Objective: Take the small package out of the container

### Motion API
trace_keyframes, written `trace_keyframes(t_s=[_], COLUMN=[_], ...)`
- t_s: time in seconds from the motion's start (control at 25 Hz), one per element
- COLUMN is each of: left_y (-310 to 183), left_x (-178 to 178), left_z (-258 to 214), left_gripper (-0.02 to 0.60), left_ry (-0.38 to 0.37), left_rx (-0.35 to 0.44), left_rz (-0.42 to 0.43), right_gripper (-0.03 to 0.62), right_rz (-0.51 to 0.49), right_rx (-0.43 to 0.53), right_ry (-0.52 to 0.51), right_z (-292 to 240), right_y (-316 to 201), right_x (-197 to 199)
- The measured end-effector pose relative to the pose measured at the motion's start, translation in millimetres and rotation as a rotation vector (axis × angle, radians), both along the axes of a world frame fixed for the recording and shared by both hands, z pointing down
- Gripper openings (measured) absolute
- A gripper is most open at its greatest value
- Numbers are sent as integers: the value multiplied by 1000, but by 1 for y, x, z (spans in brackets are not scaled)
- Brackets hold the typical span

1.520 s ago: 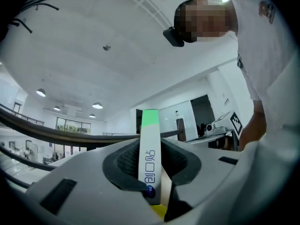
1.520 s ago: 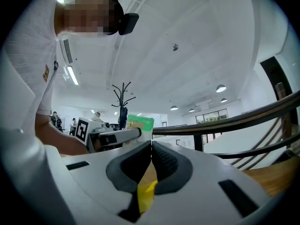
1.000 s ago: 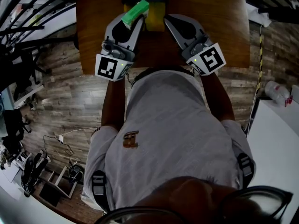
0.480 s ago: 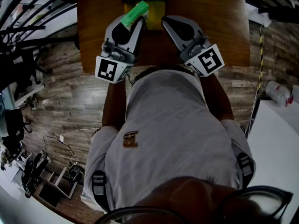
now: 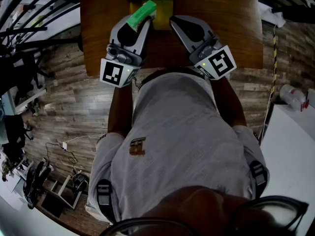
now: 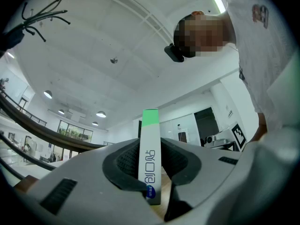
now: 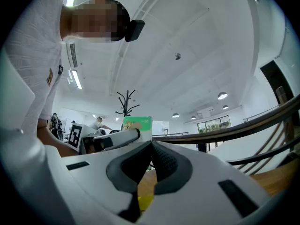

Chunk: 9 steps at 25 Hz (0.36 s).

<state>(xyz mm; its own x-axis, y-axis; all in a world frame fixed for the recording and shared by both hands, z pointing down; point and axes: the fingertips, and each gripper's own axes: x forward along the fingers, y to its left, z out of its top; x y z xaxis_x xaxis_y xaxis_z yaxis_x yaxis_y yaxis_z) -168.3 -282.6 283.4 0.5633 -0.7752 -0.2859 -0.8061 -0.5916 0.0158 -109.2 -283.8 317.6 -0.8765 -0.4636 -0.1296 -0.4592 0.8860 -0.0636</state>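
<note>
Upper centre of the head view: left gripper point(image 6: 151, 165) with jaws partly apart, clamped on a slim green-and-white package point(image 5: 142, 12) at the left edge of a yellow container point(image 5: 165, 10) on the wooden bench point(image 5: 231, 28). Just right of it, right gripper point(image 7: 151, 146) — jaws pressed together, empty.

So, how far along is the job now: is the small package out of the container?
Mostly done: the left gripper is shut on the small package, which looks lifted above the yellow container. The right gripper is shut and empty. Remaining: set it down on the table.
</note>
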Motion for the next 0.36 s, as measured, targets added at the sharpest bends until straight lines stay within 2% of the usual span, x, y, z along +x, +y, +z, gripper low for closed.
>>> trace_keyframes(t_s=[0.36], left_y=[-2], left_x=[5], left_z=[-1], left_gripper=[106], left_ry=[-2], left_rx=[3], left_rz=[2], right_gripper=[31], right_rz=[-5], right_rx=[-1], right_ry=[1], right_z=[0], right_y=[-3], right_x=[4])
